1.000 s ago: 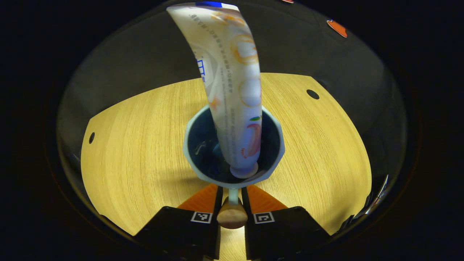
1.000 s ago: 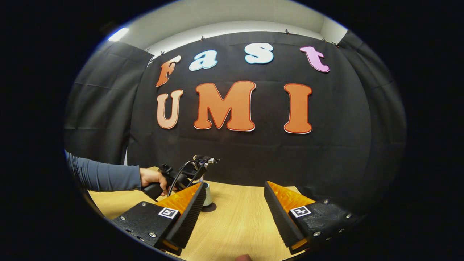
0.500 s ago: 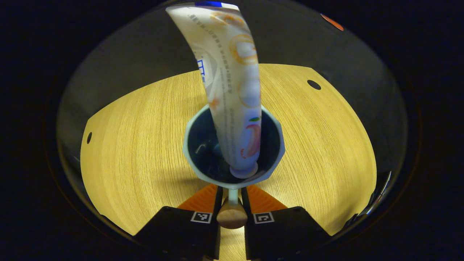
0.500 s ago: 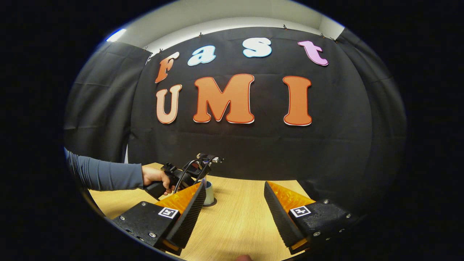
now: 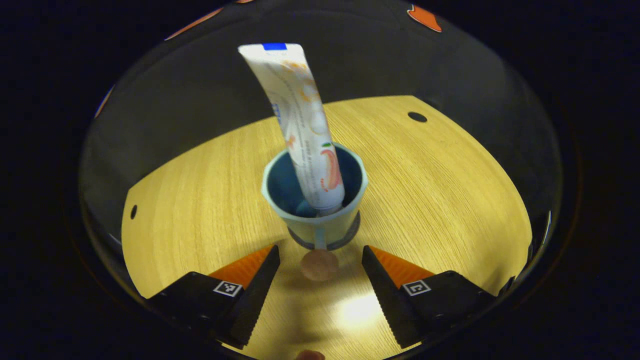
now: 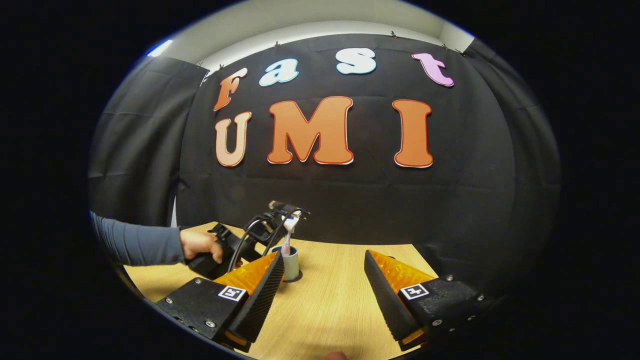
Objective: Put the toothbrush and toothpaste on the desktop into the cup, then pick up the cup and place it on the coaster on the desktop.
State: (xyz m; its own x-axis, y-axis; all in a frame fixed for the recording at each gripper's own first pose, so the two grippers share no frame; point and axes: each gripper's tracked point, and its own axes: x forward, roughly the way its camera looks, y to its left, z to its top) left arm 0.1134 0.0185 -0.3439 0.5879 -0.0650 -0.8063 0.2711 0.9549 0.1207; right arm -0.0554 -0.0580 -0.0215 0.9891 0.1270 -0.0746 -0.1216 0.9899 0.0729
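Note:
A pale blue cup [image 5: 315, 210] stands upright on a dark round coaster [image 5: 353, 234] in the left gripper view. The white toothpaste tube [image 5: 305, 125] leans out of it. A blue shape low inside may be the toothbrush; I cannot tell. From the cup's near side a short handle with a round tan end [image 5: 320, 265] points at me. My left gripper [image 5: 320, 250] is open, its fingers either side of that handle and apart from it. In the right gripper view my right gripper [image 6: 322, 255] is open and empty, with the cup [image 6: 291, 262] far left behind its finger.
The wooden desktop [image 5: 440, 200] has small dark holes at the far right [image 5: 417, 117] and left [image 5: 133, 211]. Black cloth walls close off its far edges. A sleeved hand [image 6: 199, 245] holds the other gripper just left of the cup.
My left gripper has opened, let go of the cup's handle and drawn back. The cup now stands farther off on the coaster. The right gripper has barely moved.

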